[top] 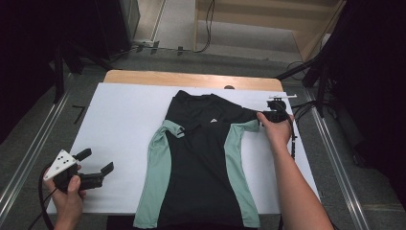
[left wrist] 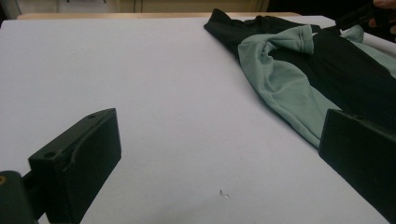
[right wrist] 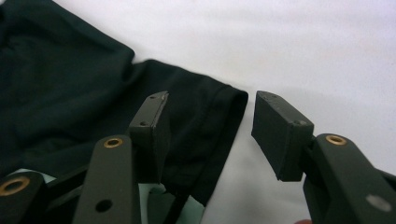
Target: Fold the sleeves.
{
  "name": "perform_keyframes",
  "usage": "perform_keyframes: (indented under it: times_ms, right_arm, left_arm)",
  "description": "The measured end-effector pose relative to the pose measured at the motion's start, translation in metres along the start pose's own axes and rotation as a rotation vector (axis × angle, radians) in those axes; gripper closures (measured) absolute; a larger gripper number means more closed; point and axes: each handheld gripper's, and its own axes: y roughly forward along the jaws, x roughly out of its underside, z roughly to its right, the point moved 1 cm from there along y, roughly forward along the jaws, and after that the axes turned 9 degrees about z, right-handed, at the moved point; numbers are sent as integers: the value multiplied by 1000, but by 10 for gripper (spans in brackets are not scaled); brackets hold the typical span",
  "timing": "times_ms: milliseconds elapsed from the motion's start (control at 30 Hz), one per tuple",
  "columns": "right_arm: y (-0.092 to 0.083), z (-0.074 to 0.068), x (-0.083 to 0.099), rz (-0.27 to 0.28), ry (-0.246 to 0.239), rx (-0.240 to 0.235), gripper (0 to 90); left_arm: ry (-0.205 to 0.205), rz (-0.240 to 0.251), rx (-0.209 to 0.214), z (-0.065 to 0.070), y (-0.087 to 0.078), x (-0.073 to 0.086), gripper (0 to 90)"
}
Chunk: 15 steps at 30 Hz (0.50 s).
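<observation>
At the left edge of the table point(top: 119, 120), we hold our left gripper point(top: 98, 166) just off the white sheet, its jaws wide apart with nothing between them. It waits there, we judge, because the near sleeve is already turned in and there is no work for it yet. In the left gripper view the two black jaws frame bare white surface, with the shirt lying beyond them.

Across the middle of the table lies the black and mint-green T-shirt point(top: 201, 167), spread flat with its collar away from us and its hem hanging over the near edge. That flat spread is what a fold needs, so we take folding to be the work in hand. Its left green sleeve point(top: 173, 128) is doubled back onto the body.

On the chest sits a small white triangular logo point(top: 213, 120); it is too small for us to read any brand or lettering, and we see no other writing.

Farther right, our right gripper point(top: 258, 117) sits low at the black right sleeve point(right wrist: 205, 121). Its jaws stand half apart, straddling the sleeve's hemmed edge; the pads do not yet press the cloth, so nothing is gripped. We judge it is placed to pinch that hem and carry the sleeve inward.
</observation>
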Motion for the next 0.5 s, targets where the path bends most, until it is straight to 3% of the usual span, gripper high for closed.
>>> perform_keyframes:
  times_ms: [100,300,433,500]
  right_arm:
    - [3,-1,4,-3,-29,32,454]
    - [6,-4,9,-2,-44,31,481]
    - [7,-13,10,-13,-131,79,552]
    - [6,-16,12,-6,-122,77,613]
  left_arm:
    - [1,-3,-1,0,0,0,0]
    - [2,-2,1,1,0,0,0]
    - [3,-5,1,1,1,0,0]
    - [2,-3,2,1,1,0,0]
